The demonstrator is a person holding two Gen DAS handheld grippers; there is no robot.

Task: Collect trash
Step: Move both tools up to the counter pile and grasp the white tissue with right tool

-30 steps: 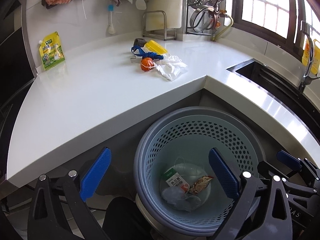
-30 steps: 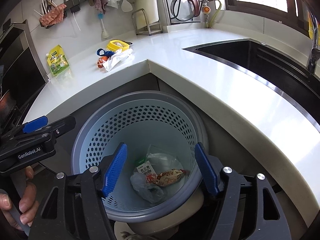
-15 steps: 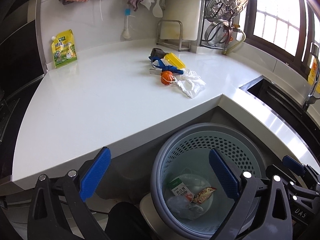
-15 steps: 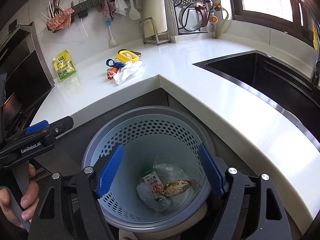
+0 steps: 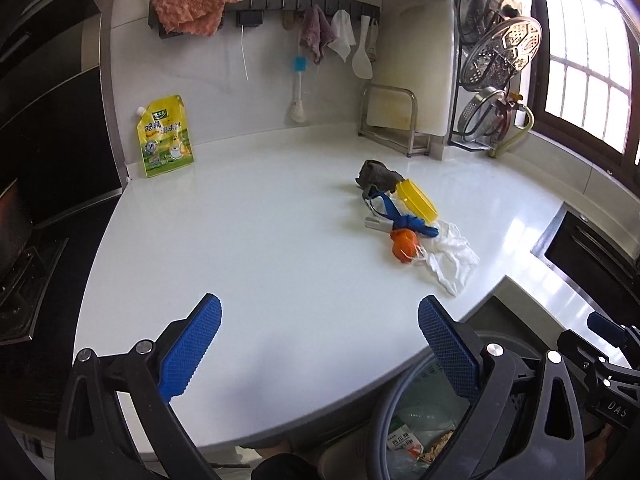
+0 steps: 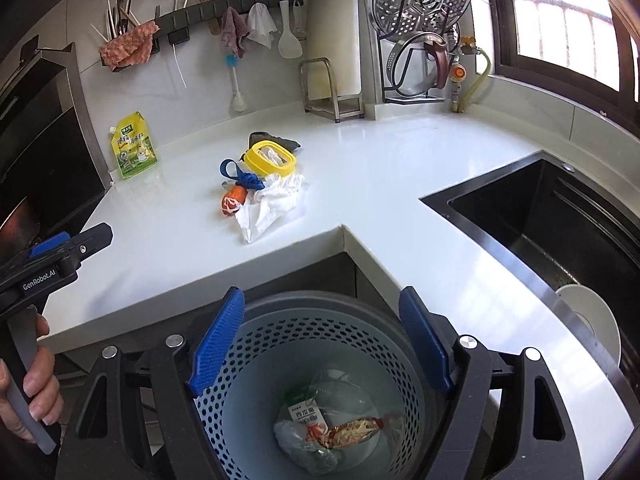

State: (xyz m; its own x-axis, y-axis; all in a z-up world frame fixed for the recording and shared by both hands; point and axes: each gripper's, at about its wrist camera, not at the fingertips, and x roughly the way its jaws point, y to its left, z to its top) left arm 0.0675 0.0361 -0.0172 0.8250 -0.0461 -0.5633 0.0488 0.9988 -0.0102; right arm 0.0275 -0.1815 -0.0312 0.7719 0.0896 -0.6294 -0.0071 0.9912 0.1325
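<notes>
A pile of trash lies on the white counter (image 5: pixel 248 240): a white crumpled bag (image 5: pixel 450 258), an orange wrapper (image 5: pixel 404 246), a blue strap (image 5: pixel 404 220), a yellow lid (image 5: pixel 416 198) and a dark scrap (image 5: pixel 376 176). The pile also shows in the right wrist view (image 6: pixel 264 188). The grey perforated bin (image 6: pixel 320 360) stands below the counter corner and holds several wrappers (image 6: pixel 332 428). My left gripper (image 5: pixel 320 352) is open and empty above the counter's near edge. My right gripper (image 6: pixel 320 344) is open and empty over the bin.
A yellow pouch (image 5: pixel 164 140) leans on the back wall. A black sink (image 6: pixel 560 232) with a white plate (image 6: pixel 588 328) is at the right. A cutting-board rack (image 5: pixel 394 120) and a lid rack (image 5: pixel 496 80) stand at the back. A stove (image 5: pixel 24 264) is at the left.
Both grippers have risen from the bin. The left one now looks across the counter toward the trash pile; the right one still hangs over the bin. Both stay open.
</notes>
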